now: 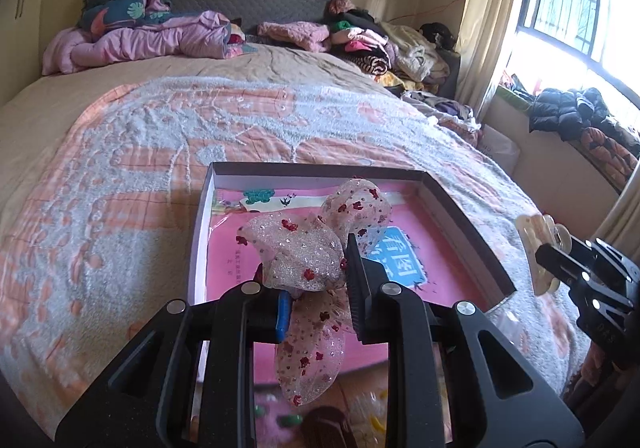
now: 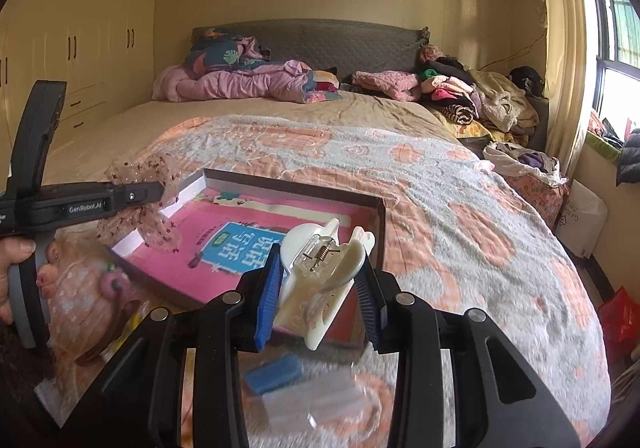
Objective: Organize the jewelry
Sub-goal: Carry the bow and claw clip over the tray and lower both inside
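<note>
The left gripper (image 1: 316,288) is clenched on a sheer pink glittery fabric hair bow with small red flowers (image 1: 308,248), pinching it near its knot; one loop rises ahead of the fingers and a tail hangs down between them. The bow is held above a shallow open cardboard box with dark outer walls and a white inner rim (image 1: 460,200), which lies on the bed's grey-and-peach patterned terry blanket (image 1: 120,176). Lining the box bottom is a pink printed sheet (image 1: 228,244) with a blue panel bearing large white Chinese characters, "看图" readable in the left wrist view; the smaller print is too blurred to read.

The right gripper (image 2: 320,288) grasps a cream-white plastic claw hair clip with a metal spring (image 2: 320,264) between its blue ribbed pads (image 2: 266,296), holding it over the near right corner of the box. In the right wrist view the left gripper's black body shows white lettering, "GenRobot.AI". In the left wrist view the right gripper's side carries "D4S", faint. A blue block (image 2: 276,368) lies on the blanket below the clip.
</note>
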Available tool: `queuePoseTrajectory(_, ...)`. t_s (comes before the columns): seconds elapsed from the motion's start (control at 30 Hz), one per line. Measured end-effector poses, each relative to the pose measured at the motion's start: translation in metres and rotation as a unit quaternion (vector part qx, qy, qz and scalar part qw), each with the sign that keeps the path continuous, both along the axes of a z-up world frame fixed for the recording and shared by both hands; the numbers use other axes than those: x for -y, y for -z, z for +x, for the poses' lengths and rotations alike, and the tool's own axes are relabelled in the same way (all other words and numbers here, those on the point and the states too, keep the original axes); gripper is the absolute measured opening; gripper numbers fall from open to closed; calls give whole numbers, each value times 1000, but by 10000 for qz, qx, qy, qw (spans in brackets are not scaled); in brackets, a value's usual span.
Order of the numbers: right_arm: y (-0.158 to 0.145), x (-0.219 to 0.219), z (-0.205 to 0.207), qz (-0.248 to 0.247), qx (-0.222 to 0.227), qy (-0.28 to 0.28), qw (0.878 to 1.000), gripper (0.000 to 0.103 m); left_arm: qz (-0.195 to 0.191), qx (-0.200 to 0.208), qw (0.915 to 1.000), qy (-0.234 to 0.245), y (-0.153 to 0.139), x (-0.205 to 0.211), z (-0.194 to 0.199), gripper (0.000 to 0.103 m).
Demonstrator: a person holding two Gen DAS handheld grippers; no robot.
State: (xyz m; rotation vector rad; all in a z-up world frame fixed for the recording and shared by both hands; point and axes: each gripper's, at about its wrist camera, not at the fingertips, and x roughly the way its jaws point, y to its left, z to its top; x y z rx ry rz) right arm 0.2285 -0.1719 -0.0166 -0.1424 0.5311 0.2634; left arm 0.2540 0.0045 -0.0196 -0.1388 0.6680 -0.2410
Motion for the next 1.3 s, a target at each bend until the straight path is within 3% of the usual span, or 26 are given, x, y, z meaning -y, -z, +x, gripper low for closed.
queuePoseTrajectory(0.27, 11, -7, 34, -91, -169, 5, 9998, 34, 67, -264, 9996, -47, 22, -4, 21, 16)
queuePoseTrajectory(0.77, 53, -17, 64, -327, -730, 42, 9968, 34, 172, -374, 9991, -130, 36, -11, 21, 20)
queuePoseTrajectory(1.03, 59, -13, 61, -260, -868, 113, 9958, 35, 166, -383, 9989, -202, 35, -15, 15, 38)
queuePoseTrajectory(1.3, 39, -1, 36, -66, -489, 201, 9986, 57, 114, -157, 9994, -293, 19, -18, -2, 54)
